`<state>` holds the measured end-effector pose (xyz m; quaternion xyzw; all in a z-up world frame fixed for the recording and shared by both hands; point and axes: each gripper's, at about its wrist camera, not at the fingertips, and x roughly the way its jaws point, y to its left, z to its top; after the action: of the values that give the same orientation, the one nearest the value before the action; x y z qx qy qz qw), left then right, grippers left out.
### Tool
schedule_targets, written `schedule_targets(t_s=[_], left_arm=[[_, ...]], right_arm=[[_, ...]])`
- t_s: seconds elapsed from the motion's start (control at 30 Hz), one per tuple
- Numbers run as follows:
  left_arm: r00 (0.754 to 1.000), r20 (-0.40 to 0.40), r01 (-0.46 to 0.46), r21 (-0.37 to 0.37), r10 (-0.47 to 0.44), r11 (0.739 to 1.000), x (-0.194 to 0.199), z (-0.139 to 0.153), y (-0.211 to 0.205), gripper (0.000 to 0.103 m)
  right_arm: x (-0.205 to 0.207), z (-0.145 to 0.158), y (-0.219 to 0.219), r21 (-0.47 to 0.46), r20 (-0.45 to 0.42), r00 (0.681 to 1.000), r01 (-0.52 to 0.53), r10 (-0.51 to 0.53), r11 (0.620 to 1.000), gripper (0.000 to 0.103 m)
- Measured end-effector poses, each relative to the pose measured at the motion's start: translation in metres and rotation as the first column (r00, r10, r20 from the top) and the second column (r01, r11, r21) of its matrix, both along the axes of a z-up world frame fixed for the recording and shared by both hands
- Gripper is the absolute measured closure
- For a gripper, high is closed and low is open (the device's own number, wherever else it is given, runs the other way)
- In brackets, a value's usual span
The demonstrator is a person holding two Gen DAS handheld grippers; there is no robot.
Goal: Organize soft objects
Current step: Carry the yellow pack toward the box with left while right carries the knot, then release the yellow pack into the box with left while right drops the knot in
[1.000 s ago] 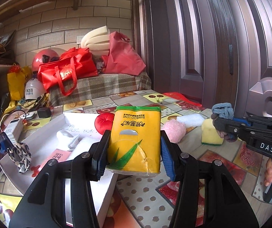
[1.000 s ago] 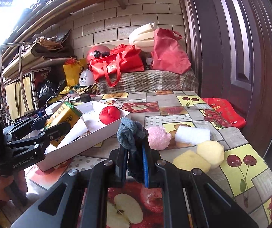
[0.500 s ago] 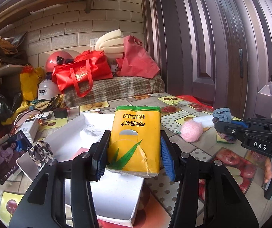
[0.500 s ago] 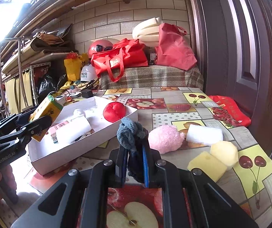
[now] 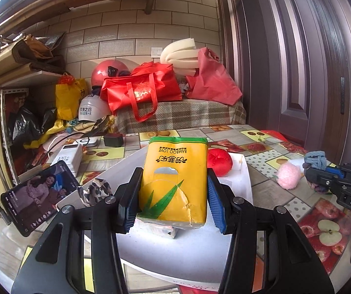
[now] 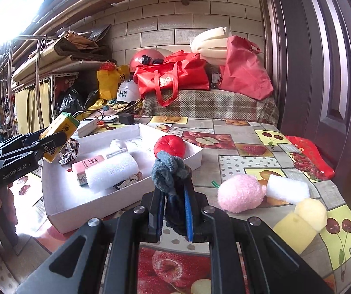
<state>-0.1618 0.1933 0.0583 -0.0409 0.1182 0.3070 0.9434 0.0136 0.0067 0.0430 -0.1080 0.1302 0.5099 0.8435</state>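
My left gripper [image 5: 173,198] is shut on a yellow tissue pack [image 5: 175,181] and holds it above the near end of the white box [image 5: 195,252]. It shows from the right wrist view [image 6: 52,144] over the box's left rim [image 6: 52,196]. My right gripper [image 6: 173,208] is shut on a blue-grey knitted sock [image 6: 170,174], held above the table in front of the box. In the box lie a red plush ball [image 6: 170,145], a white rolled towel [image 6: 112,172], a pink packet [image 6: 87,165] and a patterned cloth [image 6: 70,150].
On the fruit-print table [image 6: 244,156] to the right lie a pink pompom [image 6: 239,193], a white sponge [image 6: 287,188] and two yellow sponges [image 6: 303,220]. A phone [image 5: 38,193], a power bank [image 5: 68,158] and bags with helmets [image 5: 138,90] stand at the left and back.
My left gripper has swung left and back with the tissue pack, now over the box's near end. The right gripper with the sock has risen slightly and edged towards the box.
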Motion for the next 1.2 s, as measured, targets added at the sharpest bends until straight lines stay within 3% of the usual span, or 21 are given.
schedule_targets(t_s=[0.23,1.0,1.2], left_arm=[[0.998,-0.006,-0.058,-0.011,0.058,0.998,0.000,-0.002,0.023,0.054],[0.997,-0.018,-0.077,-0.026,0.077,0.997,0.027,-0.003,0.054,0.053],[0.997,-0.023,-0.069,-0.033,0.068,0.997,0.031,-0.003,0.055,0.053]], right_arm=[[-0.005,-0.002,0.025,-0.015,-0.009,0.999,-0.043,0.043,0.999,0.088],[0.005,0.005,0.130,-0.005,0.047,0.998,-0.039,0.040,0.999,0.088],[0.015,0.004,0.146,-0.029,0.018,0.998,-0.060,0.060,0.998,0.088]])
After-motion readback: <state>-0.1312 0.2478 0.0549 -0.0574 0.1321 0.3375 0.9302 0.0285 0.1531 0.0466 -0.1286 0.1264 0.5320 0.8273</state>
